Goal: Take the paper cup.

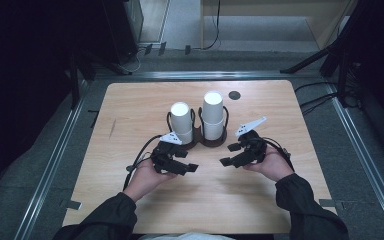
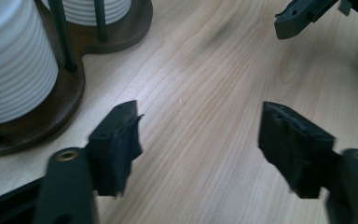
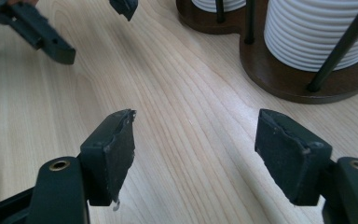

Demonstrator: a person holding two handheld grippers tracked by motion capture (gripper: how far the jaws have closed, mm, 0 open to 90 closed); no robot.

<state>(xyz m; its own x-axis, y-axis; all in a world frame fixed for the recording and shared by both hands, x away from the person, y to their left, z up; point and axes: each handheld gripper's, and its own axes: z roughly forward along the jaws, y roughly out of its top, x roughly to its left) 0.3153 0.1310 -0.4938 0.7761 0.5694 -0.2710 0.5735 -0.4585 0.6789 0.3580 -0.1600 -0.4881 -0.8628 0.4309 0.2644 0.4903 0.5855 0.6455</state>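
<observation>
Cup stacks in holder, beyond both grippers' fingers, apart, empty.

Worktop: pale wood, fine lengthwise grain; small dark round disc near the far edge.
Left cup stack: white, ribbed in close horizontal bands.
Right cup stack: white, same ribbing.
Cup holder: dark brown base, thin black upright rods.
Left gripper: black, with brass-coloured screw rings and a light grey three-cornered plate.
Right gripper: black, same brass-coloured rings, light grey plate.
Sleeves: dark, near black.
Floor around the worktop: grey, with pale metal rails.
</observation>
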